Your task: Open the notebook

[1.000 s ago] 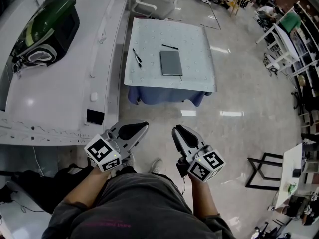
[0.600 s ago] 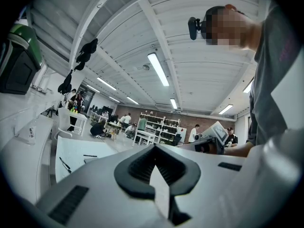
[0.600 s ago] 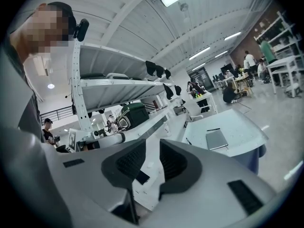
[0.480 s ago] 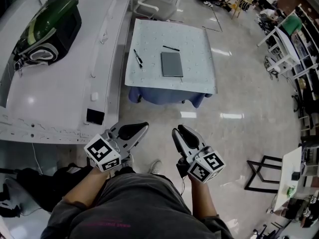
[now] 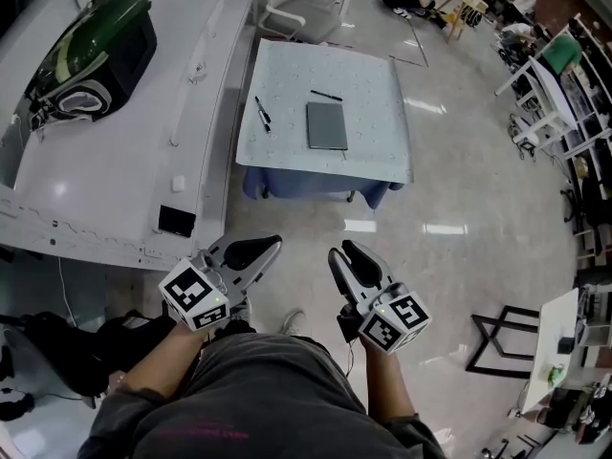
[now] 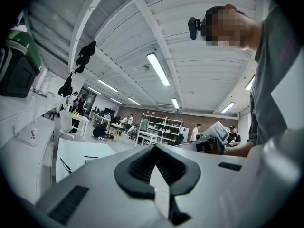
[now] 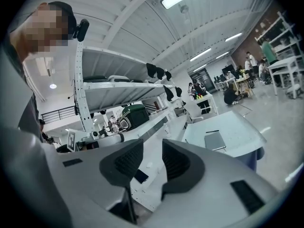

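Note:
The grey notebook (image 5: 326, 125) lies closed on a low table with a pale cloth (image 5: 378, 84), well ahead of me across the floor. It also shows small in the right gripper view, notebook (image 7: 215, 140). One black pen (image 5: 261, 112) lies left of it and another pen (image 5: 326, 95) just beyond it. Both grippers hang near my waist, far from the table. My left gripper (image 5: 253, 253) (image 6: 154, 148) is shut with nothing in it. My right gripper (image 5: 349, 261) (image 7: 153, 148) has its jaws opening, a gap between the pads and nothing in it.
A long white bench (image 5: 115, 161) runs along the left and carries a green and black case (image 5: 96, 51). A white chair (image 5: 296, 3) stands behind the table. Shelves and people fill the far right; a black frame stand (image 5: 502, 338) is at right.
The table and notebook sit slightly higher in the head view than before. Both grippers stay in about the same place near my waist.

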A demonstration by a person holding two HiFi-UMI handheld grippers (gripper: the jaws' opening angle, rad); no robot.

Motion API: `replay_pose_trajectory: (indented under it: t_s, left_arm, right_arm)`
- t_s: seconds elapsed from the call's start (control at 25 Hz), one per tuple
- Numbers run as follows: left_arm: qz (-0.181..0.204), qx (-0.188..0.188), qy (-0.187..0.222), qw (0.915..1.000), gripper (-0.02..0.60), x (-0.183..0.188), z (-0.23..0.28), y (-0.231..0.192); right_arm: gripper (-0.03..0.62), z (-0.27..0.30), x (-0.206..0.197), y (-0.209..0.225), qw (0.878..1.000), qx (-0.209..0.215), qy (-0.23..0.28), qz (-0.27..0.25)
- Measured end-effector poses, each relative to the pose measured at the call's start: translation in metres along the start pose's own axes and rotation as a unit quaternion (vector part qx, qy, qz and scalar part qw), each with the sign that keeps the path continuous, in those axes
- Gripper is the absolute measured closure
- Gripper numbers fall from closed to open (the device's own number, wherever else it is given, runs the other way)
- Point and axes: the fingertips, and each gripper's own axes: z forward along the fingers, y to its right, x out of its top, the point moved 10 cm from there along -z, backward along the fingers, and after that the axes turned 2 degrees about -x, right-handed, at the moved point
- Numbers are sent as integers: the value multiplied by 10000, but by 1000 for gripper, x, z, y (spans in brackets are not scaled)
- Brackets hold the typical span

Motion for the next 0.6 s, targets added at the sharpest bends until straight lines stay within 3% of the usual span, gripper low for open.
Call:
replay_pose_trajectory:
  t_s: [0.6]
  left_arm:
    - [185,316,118,9993,581,-16,26,69]
  right_arm:
    - [474,-68,-6,32,9998,219,11,-13]
